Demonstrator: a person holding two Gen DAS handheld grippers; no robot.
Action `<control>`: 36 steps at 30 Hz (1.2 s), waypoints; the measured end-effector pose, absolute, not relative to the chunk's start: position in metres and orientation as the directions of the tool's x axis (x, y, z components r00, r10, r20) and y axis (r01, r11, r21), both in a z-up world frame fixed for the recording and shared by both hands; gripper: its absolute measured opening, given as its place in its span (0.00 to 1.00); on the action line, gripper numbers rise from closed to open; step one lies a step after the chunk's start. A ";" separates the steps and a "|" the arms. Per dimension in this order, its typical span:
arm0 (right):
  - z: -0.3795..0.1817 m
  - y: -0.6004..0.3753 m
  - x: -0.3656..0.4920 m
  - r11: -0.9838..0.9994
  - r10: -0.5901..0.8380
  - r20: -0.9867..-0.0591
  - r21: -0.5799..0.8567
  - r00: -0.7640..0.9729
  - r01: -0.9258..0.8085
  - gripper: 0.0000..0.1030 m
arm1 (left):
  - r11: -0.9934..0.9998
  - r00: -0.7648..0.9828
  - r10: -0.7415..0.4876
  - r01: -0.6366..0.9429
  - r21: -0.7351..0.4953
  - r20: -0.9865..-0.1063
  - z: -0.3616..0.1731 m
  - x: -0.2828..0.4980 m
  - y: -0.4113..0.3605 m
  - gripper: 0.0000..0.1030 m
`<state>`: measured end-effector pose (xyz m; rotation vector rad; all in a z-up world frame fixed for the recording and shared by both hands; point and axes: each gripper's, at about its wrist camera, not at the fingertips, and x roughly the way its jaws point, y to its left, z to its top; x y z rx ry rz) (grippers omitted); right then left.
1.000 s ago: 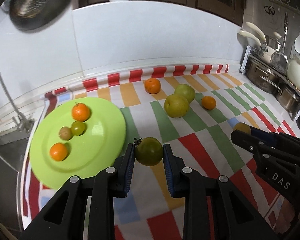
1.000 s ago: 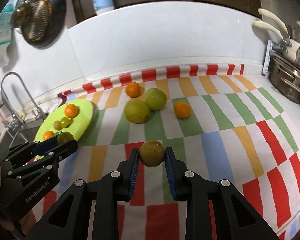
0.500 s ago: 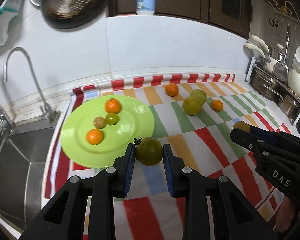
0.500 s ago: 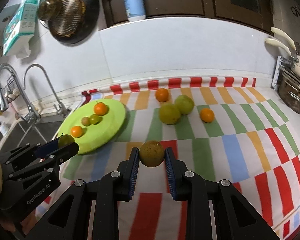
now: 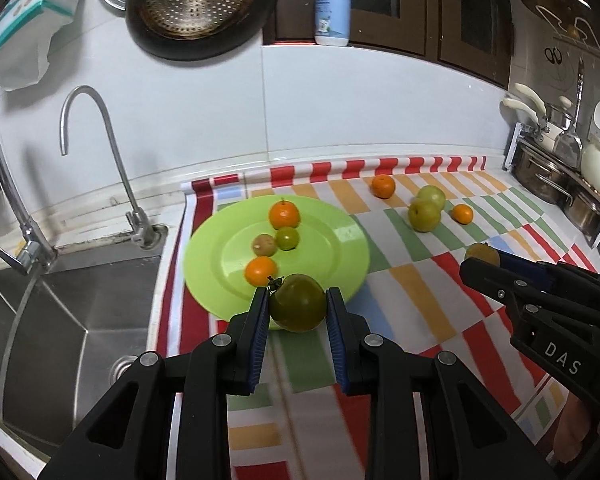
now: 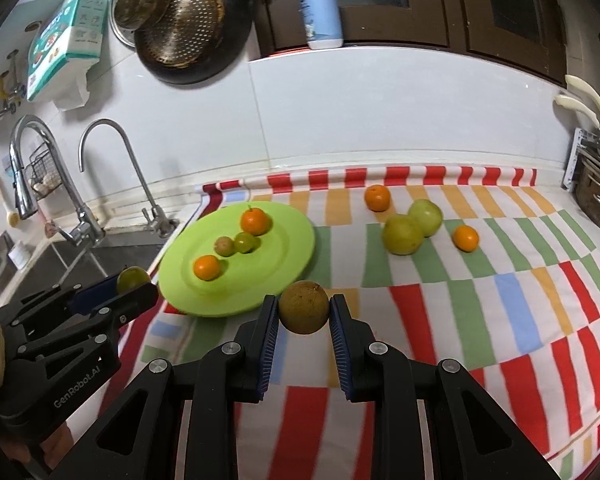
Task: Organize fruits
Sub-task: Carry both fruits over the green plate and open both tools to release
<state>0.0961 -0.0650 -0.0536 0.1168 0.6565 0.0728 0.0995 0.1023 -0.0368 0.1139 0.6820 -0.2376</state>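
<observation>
White letters "DAS" show on the right tongs (image 6: 304, 312) body in the left wrist view, and "GenRobot.AI" on the left tongs (image 5: 298, 306) body in the right wrist view. The left tongs are clamped on a dark green fruit (image 5: 297, 308), held over the near rim of the lime plate (image 5: 340, 248) at the worktop's sink-side edge. The right tongs grip a brownish fruit (image 6: 304, 307) between their blue pads, just right of that plate. Four small fruits lie on the plate; four more sit toward the worktop's back edge

Home kitchen, sink (image 5: 60, 304), faucet (image 5: 100, 152), hanging pans (image 6: 192, 24)
</observation>
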 end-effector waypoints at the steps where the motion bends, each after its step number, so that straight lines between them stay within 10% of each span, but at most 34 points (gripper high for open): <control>1: -0.054 -0.061 0.097 0.991 0.104 -0.603 0.131 0.791 -0.030 0.26 | 0.966 0.752 -0.180 0.255 0.028 -0.634 -0.037 0.101 0.106 0.27; 36: -0.101 0.009 0.213 0.990 0.141 -0.681 0.114 0.719 -0.087 0.26 | 0.947 0.684 -0.190 0.316 0.051 -0.705 -0.090 0.218 0.157 0.28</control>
